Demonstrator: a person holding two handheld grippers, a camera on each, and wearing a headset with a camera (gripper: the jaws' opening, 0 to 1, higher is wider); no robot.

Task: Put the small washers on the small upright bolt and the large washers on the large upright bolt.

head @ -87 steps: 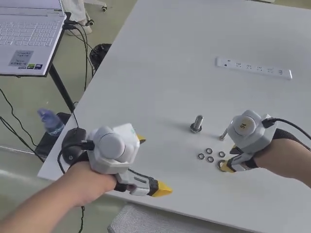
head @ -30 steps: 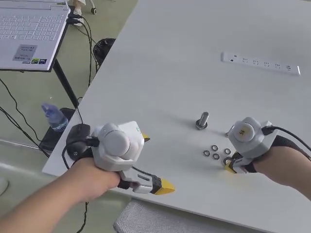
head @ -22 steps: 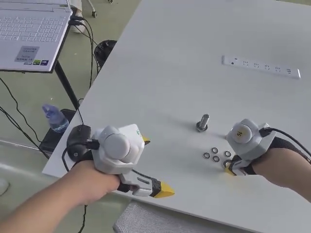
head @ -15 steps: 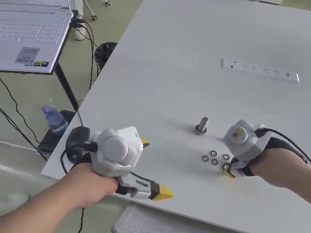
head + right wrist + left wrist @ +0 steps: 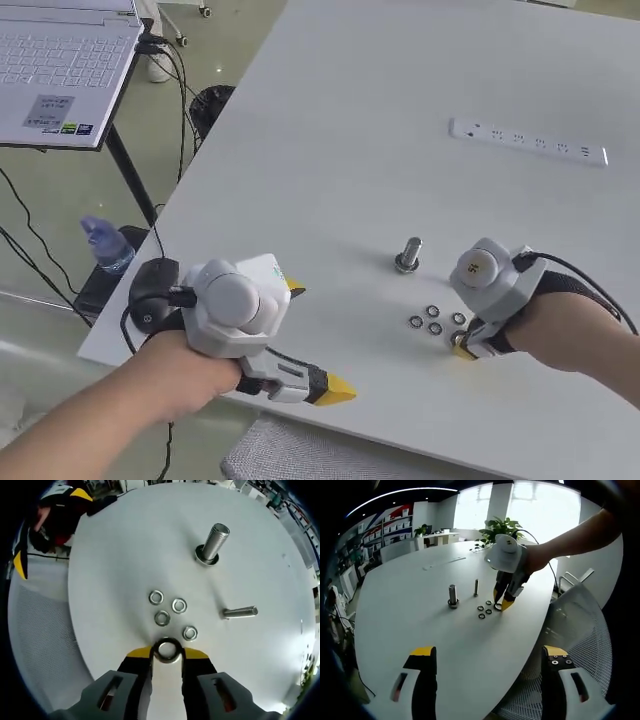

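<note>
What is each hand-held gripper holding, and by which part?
Right hand-held gripper: large washer, pinched by its outer rim. Left hand-held gripper: nothing.

Near the large upright bolt [image 5: 214, 540]: the thin small upright bolt [image 5: 240, 612], four clustered small washers [image 5: 179, 605], and one large washer [image 5: 167, 650] beyond them.

At the right gripper [image 5: 167, 655] tips, a large washer [image 5: 167, 640]; four small washers [image 5: 175, 601] beyond.

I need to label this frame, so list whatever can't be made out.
- Head view: small bolt hidden behind the right gripper's body.
- Head view: large washer between its jaws, mostly covered by that gripper.
- Right gripper view: ring at large bolt's base, washer or bolt head, unclear.
</note>
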